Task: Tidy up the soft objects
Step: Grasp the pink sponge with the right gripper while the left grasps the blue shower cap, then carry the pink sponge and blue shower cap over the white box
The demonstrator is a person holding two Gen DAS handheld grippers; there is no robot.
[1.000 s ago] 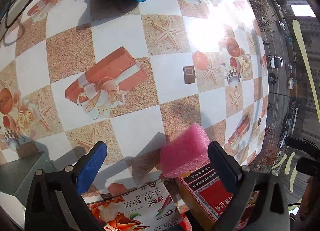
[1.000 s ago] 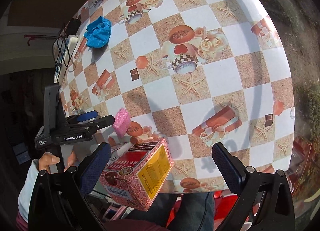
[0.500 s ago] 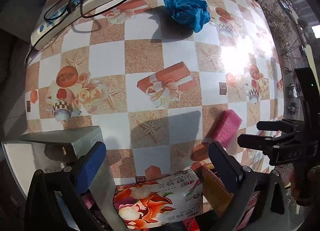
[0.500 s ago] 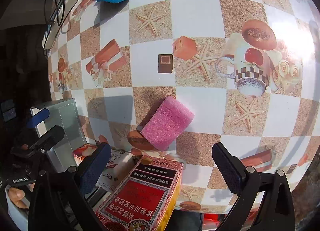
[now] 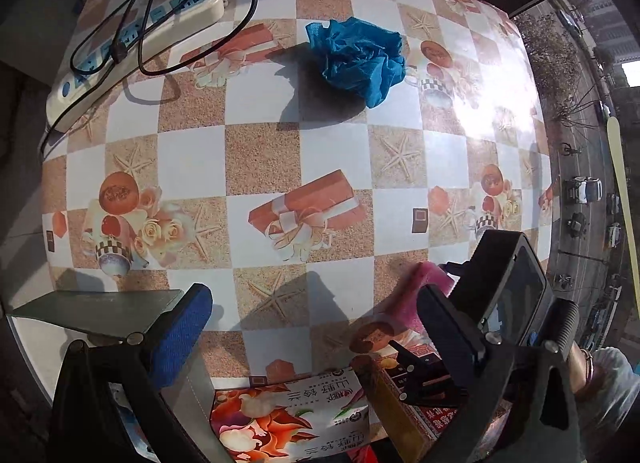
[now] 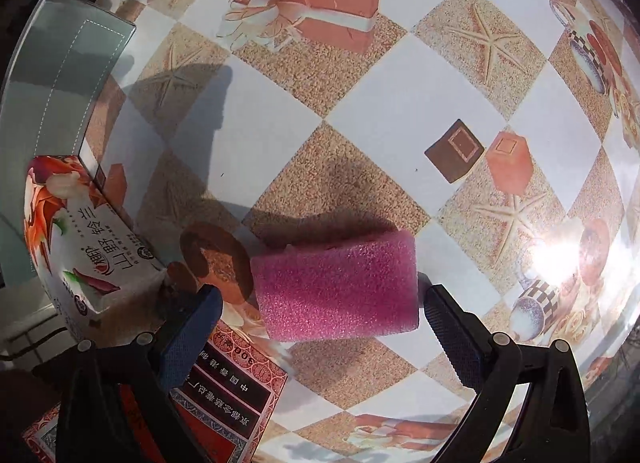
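On the checked tablecloth point(image 6: 400, 111) we have our pink foam block point(image 6: 336, 287) between the wide-spread jaws of our right gripper point(image 6: 320, 315); it looks light and squashy, so we'd pinch its short ends gently. The crumpled blue cloth point(image 5: 360, 59) lies at twelve o'clock from our left gripper point(image 5: 312, 323), whose jaws are wide and hold nothing.

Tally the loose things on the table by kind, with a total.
Soft things: 2, the pink sponge and the blue cloth.
Cartons: 3, the grey box, the floral box and the red box.
Power strips: 1, the power strip.
Total: 6.
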